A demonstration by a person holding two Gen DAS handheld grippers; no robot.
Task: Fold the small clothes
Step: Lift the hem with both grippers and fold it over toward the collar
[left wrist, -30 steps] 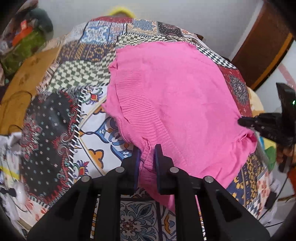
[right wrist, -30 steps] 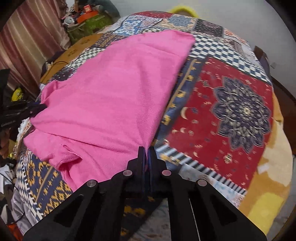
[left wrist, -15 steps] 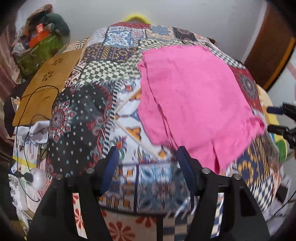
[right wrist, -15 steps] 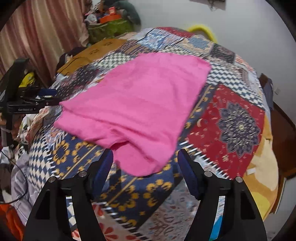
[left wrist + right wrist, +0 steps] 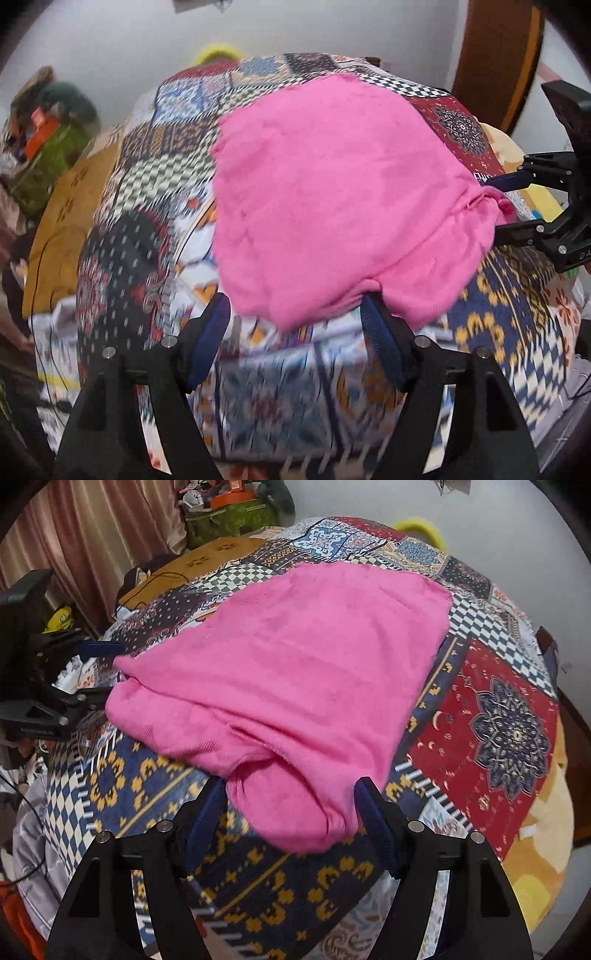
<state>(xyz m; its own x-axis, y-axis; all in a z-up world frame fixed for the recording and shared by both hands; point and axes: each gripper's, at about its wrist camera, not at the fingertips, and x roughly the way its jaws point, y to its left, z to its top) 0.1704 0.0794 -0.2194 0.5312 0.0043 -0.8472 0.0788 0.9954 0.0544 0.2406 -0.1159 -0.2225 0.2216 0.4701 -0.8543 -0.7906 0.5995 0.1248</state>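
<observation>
- Left wrist view: my left claw (image 5: 295, 343) is opening, nothing pinched; the pink top (image 5: 332, 192) lies on the patchwork bedspread (image 5: 147, 229).
- Right claw (image 5: 288, 823) spread, empty.
- One fold looks laid; next I'd regrip the near edge.

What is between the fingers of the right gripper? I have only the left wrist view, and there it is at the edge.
Observer: The right gripper is open; a loose corner of the pink garment lies between its fingers, unpinched.
Operator: What is beyond the patchwork cover, on the left side?
Observer: A reddish-brown curtain hangs there.
Operator: Anything below it?
Observer: A small yellow object, helmet-like, beside the left gripper, whose jaws are opening with the garment's edge between them, unpinched.
</observation>
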